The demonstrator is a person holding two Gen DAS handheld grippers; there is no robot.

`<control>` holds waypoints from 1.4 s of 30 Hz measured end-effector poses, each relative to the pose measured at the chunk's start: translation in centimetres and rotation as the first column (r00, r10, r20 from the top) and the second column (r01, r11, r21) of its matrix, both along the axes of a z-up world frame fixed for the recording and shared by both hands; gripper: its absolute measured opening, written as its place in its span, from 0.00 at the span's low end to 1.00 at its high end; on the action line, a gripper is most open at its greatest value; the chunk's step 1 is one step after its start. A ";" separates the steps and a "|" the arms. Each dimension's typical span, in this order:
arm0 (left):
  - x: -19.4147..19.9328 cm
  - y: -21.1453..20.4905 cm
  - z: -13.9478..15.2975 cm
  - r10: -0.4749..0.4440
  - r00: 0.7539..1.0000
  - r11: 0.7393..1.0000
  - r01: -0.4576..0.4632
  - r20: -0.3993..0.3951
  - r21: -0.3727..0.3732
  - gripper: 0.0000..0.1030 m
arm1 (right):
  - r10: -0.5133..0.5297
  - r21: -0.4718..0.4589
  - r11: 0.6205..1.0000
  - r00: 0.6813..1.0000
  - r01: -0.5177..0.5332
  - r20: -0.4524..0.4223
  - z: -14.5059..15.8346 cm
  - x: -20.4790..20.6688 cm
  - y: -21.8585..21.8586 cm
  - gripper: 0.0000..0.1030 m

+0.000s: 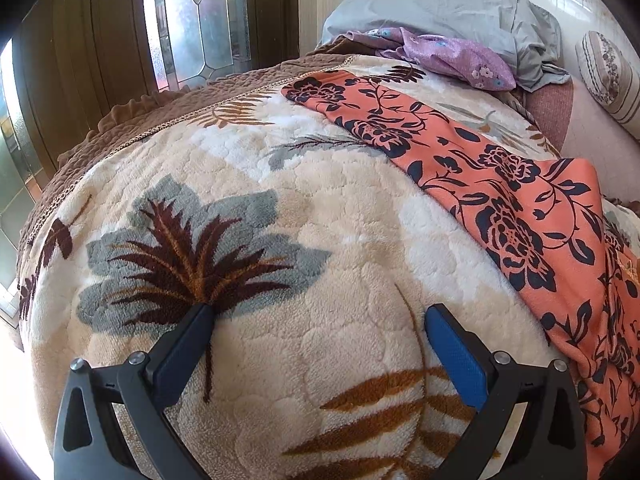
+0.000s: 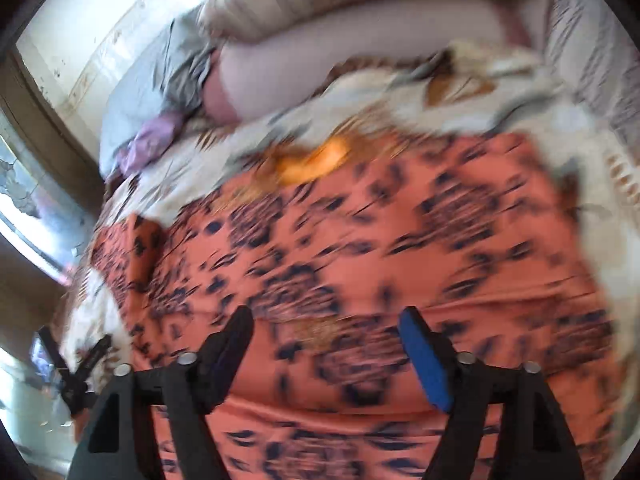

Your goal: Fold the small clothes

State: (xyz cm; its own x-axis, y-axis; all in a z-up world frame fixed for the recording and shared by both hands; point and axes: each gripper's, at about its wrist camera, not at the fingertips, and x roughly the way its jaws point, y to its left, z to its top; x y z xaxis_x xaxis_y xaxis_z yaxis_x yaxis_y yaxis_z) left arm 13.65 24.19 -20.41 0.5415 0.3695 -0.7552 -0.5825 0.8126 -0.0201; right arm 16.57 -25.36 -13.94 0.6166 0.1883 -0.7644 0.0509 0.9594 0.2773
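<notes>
The orange floral garment (image 1: 516,216) lies spread flat on the bed's plush leaf-patterned blanket (image 1: 280,272), running from the far middle of the bed toward the near right in the left wrist view. We judge the step in hand to be the approach before a fold: neither tool grips the cloth.

The left tongs (image 1: 318,312) stand wide apart and empty, poised over bare blanket to the left of the garment. The right tongs (image 2: 326,318) are also spread wide and empty, directly above the garment (image 2: 380,248). The right wrist view is heavily blurred, so we cannot tell whether the tips touch the fabric.

The garment appears thin, printed with dark navy flowers and vines. One long edge lies straight and smooth. In the right wrist view a corner at the left (image 2: 140,240) seems turned over.

The next move calls for each tongs to reach a garment edge or corner, close on a single layer without catching the blanket pile, and carry it across.

A grey pillow (image 1: 440,12) and a purple floral cloth (image 1: 452,58) lie at the far end.
</notes>
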 end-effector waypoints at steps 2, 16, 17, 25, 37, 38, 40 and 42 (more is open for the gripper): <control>0.1 0.1 0.1 -0.001 1.000 1.000 0.001 -0.008 0.000 1.00 | -0.044 -0.083 0.995 0.997 0.049 0.062 0.0 -1.8 -1.8 0.85; 1.9 -15.3 11.0 -0.513 0.834 0.837 0.539 0.201 -0.099 1.00 | -0.047 0.167 0.986 0.994 0.029 0.101 -5.6 -3.4 -7.7 0.99; 3.0 -17.5 10.7 -0.565 0.801 0.804 0.589 0.199 -0.087 1.00 | -0.044 0.195 0.981 0.994 0.024 0.099 -5.2 -4.1 -8.1 0.99; 10.1 -21.8 0.6 -0.566 0.824 0.817 0.555 -0.028 -0.154 1.00 | -0.163 0.329 0.937 0.980 0.118 0.113 0.8 -3.0 -16.3 0.96; 9.0 -22.9 -0.1 -0.584 0.812 0.809 0.580 -0.017 -0.095 1.00 | -0.099 0.076 0.990 0.973 0.116 -0.206 -3.9 5.2 -17.5 0.29; 9.8 -22.6 -0.3 -0.583 0.812 0.810 0.579 -0.020 -0.093 1.00 | -0.166 0.039 0.983 0.964 0.178 -0.208 -3.6 5.1 -18.1 0.30; 9.6 -22.7 -0.4 -0.582 0.813 0.811 0.579 -0.018 -0.086 1.00 | -0.198 0.044 0.977 0.961 0.210 -0.192 -2.6 5.2 -18.0 0.33; 9.5 -22.7 -0.4 -0.583 0.813 0.811 0.580 -0.016 -0.084 1.00 | -0.154 0.134 0.976 0.980 0.170 -0.125 -1.0 5.8 -16.8 0.33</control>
